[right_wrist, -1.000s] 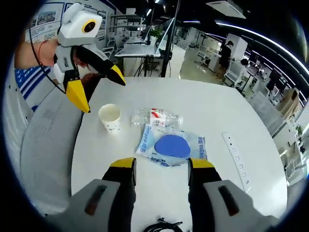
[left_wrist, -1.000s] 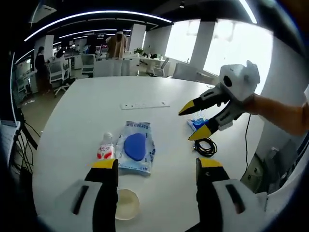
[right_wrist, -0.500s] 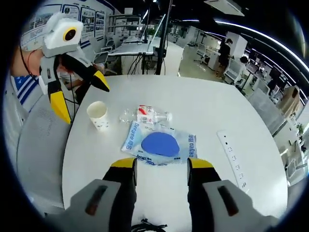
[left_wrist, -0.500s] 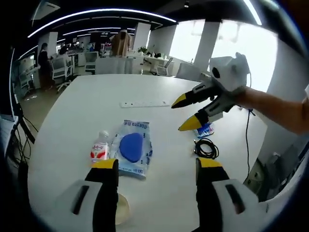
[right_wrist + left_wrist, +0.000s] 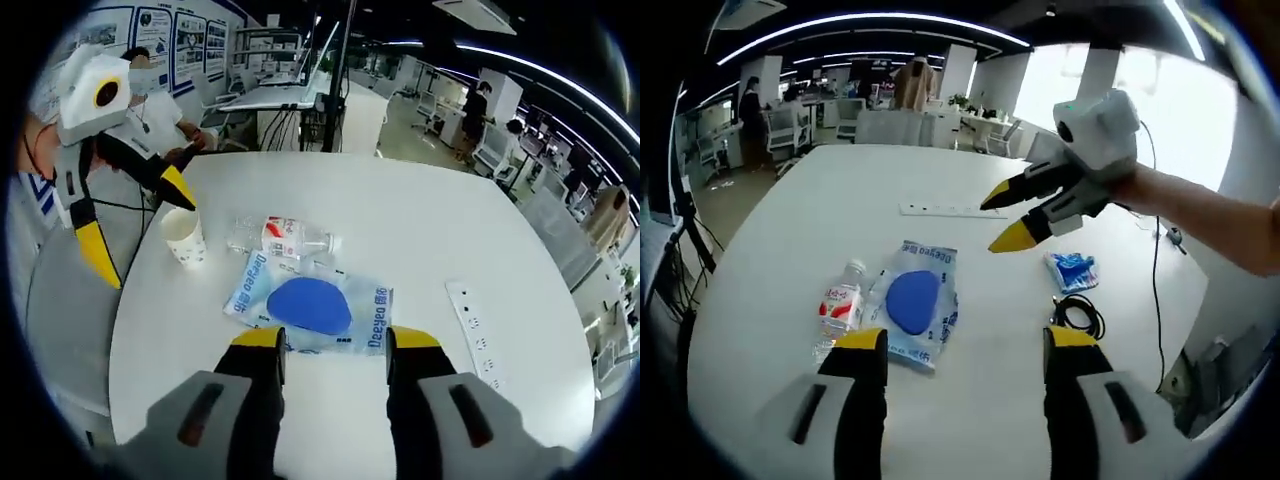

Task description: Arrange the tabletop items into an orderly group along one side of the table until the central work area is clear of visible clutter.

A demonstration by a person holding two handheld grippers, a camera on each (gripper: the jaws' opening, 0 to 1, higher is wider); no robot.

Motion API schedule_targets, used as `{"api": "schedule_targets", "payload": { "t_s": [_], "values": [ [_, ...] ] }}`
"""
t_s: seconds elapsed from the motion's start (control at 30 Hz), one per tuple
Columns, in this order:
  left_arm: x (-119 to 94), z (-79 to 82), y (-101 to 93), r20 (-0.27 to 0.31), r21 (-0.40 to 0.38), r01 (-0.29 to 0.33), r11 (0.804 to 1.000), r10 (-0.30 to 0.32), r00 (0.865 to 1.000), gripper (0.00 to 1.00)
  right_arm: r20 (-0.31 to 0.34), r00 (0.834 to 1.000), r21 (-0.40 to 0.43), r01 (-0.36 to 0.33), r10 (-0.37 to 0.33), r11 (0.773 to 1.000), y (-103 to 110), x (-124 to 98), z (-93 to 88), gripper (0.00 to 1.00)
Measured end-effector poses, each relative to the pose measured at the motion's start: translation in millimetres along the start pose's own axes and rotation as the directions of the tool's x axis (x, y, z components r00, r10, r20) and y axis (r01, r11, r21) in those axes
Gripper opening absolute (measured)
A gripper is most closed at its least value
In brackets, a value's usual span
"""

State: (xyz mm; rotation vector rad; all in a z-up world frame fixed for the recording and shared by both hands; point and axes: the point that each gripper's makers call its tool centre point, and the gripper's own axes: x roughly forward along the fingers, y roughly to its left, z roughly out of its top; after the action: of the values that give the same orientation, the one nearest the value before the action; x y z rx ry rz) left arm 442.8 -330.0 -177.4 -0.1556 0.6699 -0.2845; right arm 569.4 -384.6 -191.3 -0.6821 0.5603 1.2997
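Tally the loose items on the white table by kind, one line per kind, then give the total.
Plastic bottle: 1
Paper cup: 1
Clear packet with a blue disc: 1
Small blue packet: 1
Coiled black cable: 1
White power strip: 1
Total: 6

We see a clear bottle (image 5: 283, 237) with a red and white label lying on its side, touching the far edge of a flat plastic pack (image 5: 312, 306) that holds a blue disc. A white paper cup (image 5: 184, 236) stands upright just beside the bottle's end. In the left gripper view, a small blue packet (image 5: 1072, 270) and a black coiled cable (image 5: 1078, 317) lie near each other, apart from the pack, and a white power strip (image 5: 943, 210) lies flat farther off
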Motion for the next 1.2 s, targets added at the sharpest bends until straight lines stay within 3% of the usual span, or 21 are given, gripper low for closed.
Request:
{"api": "schedule_targets", "payload": {
  "t_s": [0.27,0.57,0.87,1.2],
  "values": [
    [5,-4.4,-0.9,0.022,-0.058,-0.067,0.996,0.068,0.997,0.63,-0.009,1.0,-0.012,-0.027,0.027,1.0,-5,9,-2.4,0.38],
    [16,-17.3,-16.7,0.029,-0.161,-0.087,0.983,0.093,0.995,0.62,-0.012,0.999,-0.036,-0.045,0.045,0.998,-13,10,-0.1,0.38],
    [35,-32.2,-20.0,0.04,-0.321,-0.121,0.939,0.141,0.989,0.63,-0.038,0.998,-0.071,-0.052,0.049,0.996,-29,18,9.1,0.38],
    [49,-48.9,-1.1,0.015,-0.406,-0.199,0.892,0.224,0.974,0.61,-0.079,0.994,-0.091,-0.08,0.073,0.993,-43,45,21.0,0.38]
  ]
}}
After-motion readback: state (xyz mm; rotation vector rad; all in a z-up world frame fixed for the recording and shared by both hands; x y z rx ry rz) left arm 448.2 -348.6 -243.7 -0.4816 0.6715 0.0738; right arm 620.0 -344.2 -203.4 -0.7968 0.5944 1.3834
